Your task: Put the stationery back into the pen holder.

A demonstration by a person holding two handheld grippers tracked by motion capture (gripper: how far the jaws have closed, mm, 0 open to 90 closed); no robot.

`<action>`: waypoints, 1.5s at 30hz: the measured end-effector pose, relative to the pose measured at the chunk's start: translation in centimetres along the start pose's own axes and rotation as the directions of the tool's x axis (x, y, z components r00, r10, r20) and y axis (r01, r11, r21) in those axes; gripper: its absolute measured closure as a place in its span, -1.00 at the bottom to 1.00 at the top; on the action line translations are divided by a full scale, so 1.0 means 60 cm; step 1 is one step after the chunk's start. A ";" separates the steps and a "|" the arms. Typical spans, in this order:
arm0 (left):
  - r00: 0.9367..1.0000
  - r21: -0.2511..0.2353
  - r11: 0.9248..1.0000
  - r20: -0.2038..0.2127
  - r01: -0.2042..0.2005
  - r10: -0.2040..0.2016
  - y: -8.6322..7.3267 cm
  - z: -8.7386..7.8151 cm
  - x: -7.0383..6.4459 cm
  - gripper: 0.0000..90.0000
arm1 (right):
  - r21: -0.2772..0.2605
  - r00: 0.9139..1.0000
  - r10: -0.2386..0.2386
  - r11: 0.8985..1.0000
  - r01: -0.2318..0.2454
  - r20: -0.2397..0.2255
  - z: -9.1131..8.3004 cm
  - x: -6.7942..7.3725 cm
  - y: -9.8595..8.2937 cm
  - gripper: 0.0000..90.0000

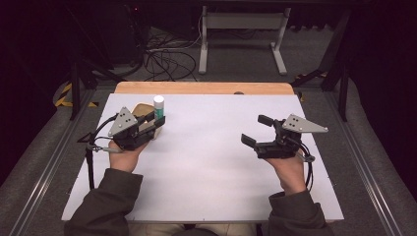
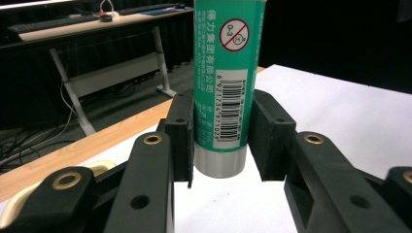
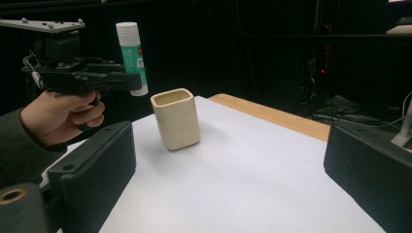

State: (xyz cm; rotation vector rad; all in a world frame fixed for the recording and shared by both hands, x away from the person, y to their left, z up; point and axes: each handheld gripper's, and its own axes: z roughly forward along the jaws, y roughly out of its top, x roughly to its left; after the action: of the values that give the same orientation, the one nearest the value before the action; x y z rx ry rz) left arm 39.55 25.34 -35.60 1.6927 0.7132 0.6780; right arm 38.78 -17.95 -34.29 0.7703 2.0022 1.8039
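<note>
A green glue stick [image 2: 221, 73] with a white cap stands upright between the jaws of my left gripper [image 2: 219, 141], which is shut on its lower part. In the high view the glue stick [image 1: 159, 105] rises from the left gripper [image 1: 158, 121] at the table's back left. A cream square cup [image 3: 176, 119] stands on the white table just beside it; the glue stick [image 3: 131, 53] hangs in the air next to the cup's rim, held by the left gripper [image 3: 132, 81]. My right gripper [image 1: 256, 130] is open and holds nothing, on the right side.
The cup [image 1: 142, 109] is partly hidden behind the left gripper. The white table [image 1: 206, 167] has a wooden strip [image 1: 204, 88] along its far edge. Beyond stand a metal frame [image 1: 241, 34] and floor cables [image 1: 164, 59].
</note>
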 end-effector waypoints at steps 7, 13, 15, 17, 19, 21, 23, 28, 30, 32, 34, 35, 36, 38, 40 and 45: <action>0.999 -0.010 1.000 -0.027 0.027 -0.027 -0.005 0.003 0.018 0.46 | -0.004 1.000 -0.002 1.000 0.002 0.008 -0.004 -0.003 -0.001 -0.90; 0.997 -0.014 0.999 -0.058 0.048 -0.049 -0.012 0.006 0.037 0.46 | -0.013 1.000 -0.007 1.000 0.007 0.014 -0.009 -0.004 -0.001 -0.90; 0.996 -0.017 0.998 -0.067 0.059 -0.060 -0.014 0.006 0.044 0.46 | -0.019 1.000 -0.007 1.000 0.007 0.016 -0.010 -0.005 -0.001 -0.90; 0.995 -0.020 0.997 -0.075 0.069 -0.070 -0.017 0.006 0.049 0.46 | -0.023 1.000 -0.002 1.000 0.002 0.019 -0.012 -0.005 -0.001 -0.90; 0.993 -0.021 0.997 -0.092 0.075 -0.076 -0.020 0.005 0.055 0.46 | -0.028 1.000 -0.005 1.000 0.005 0.021 -0.014 -0.007 -0.001 -0.90; 0.990 -0.021 0.996 -0.106 0.088 -0.089 -0.024 0.005 0.061 0.46 | -0.030 1.000 -0.004 1.000 0.004 0.022 -0.015 -0.008 -0.001 -0.90; 0.988 -0.019 0.995 -0.120 0.096 -0.098 -0.028 0.006 0.067 0.46 | -0.034 1.000 -0.002 0.999 0.003 0.024 -0.016 -0.008 -0.001 -0.90; 0.983 -0.017 0.993 -0.146 0.113 -0.114 -0.039 0.010 0.082 0.46 | -0.036 1.000 -0.002 0.999 0.003 0.025 -0.017 -0.009 -0.001 -0.90; 0.980 -0.014 0.993 -0.155 0.120 -0.121 -0.042 0.011 0.087 0.46 | -0.038 1.000 -0.004 0.999 0.005 0.025 -0.018 -0.009 -0.001 -0.90; 0.979 -0.016 0.991 -0.157 0.132 -0.133 -0.046 0.014 0.091 0.46 | -0.041 1.000 -0.005 0.999 0.007 0.027 -0.019 -0.009 -0.001 -0.90; 0.976 -0.012 0.990 -0.166 0.139 -0.139 -0.049 0.017 0.095 0.46 | -0.042 1.000 -0.003 0.999 0.004 0.026 -0.020 -0.009 -0.001 -0.89; 0.975 -0.011 0.990 -0.170 0.142 -0.141 -0.051 0.018 0.097 0.46 | -0.043 1.000 -0.004 0.999 0.005 0.026 -0.020 -0.009 -0.001 -0.90; 0.974 -0.004 0.990 -0.176 0.144 -0.142 -0.052 0.019 0.099 0.46 | -0.044 1.000 -0.005 0.999 0.006 0.027 -0.021 -0.010 -0.001 -0.89; 0.971 -0.001 0.988 -0.181 0.157 -0.154 -0.057 0.022 0.104 0.46 | -0.047 1.000 -0.006 0.999 0.007 0.028 -0.021 -0.010 0.000 -0.89; 0.968 0.002 0.985 -0.186 0.174 -0.170 -0.061 0.025 0.109 0.46 | -0.048 1.000 -0.007 0.999 0.009 0.029 -0.021 -0.010 0.000 -0.89; 0.963 0.021 0.982 -0.199 0.187 -0.179 -0.068 0.032 0.116 0.46 | -0.047 1.000 -0.004 0.999 0.006 0.030 -0.021 -0.010 -0.001 -0.89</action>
State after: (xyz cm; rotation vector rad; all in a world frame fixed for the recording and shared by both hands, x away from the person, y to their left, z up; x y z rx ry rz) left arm 45.06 30.20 -39.45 1.5852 1.0159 0.7101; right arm 38.51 -19.35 -34.22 0.7729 1.9335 1.8194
